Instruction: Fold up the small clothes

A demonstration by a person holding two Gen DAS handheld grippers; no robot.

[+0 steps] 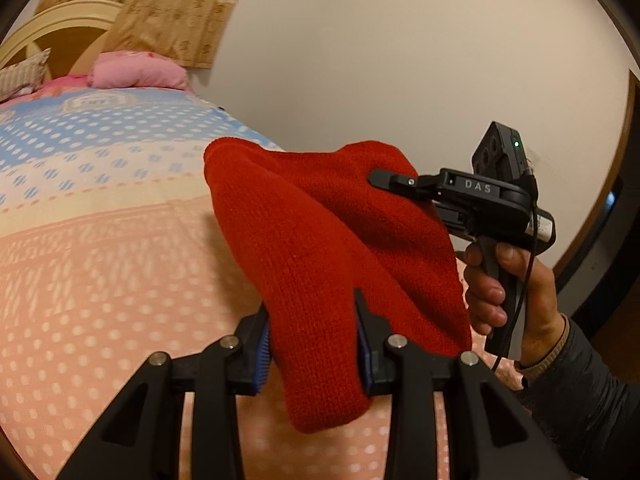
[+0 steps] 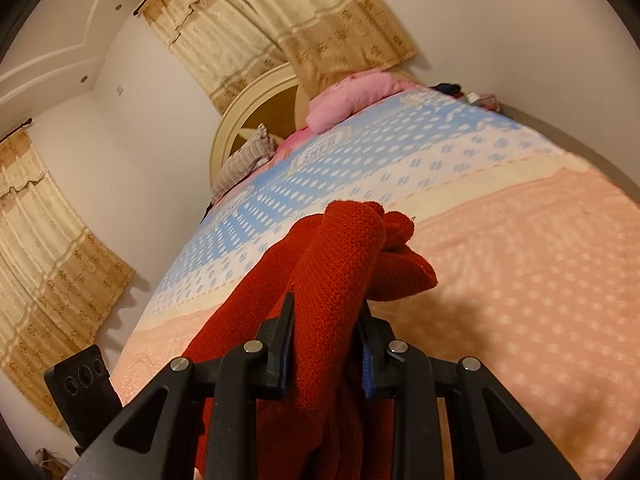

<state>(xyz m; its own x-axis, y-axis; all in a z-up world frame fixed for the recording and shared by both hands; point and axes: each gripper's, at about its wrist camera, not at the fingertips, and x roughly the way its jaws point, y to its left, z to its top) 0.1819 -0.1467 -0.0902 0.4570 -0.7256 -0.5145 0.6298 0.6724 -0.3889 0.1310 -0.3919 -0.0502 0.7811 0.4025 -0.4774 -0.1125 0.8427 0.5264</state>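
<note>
A wide bed fills most of both views, its dotted cover running from blue near the headboard through a cream band to peach in front. The peach stretch lies flat and bare to the left in the left wrist view; the bed's far edge curves against a plain pale wall. Tan patterned curtains hang behind the headboard and along the side wall. A pink pillow and a striped one sit at the head, well apart from the work.

The red knit garment hangs in the air above the peach part of the cover, held between both tools. Whether any of it touches the bed cannot be told. The left gripper is clamped on a lower fold, blue pads pressed against the knit on both sides. The right gripper is likewise closed around a bunched thickness of the cloth; in the left wrist view its finger tip rests against the upper right of the garment, and the right hand grips its handle, with a dark sleeve cut off at the frame edge.

Beyond the right gripper's jaws the knit folds over itself, hiding its shape. A few small items at the far bed corner are too small to identify.
</note>
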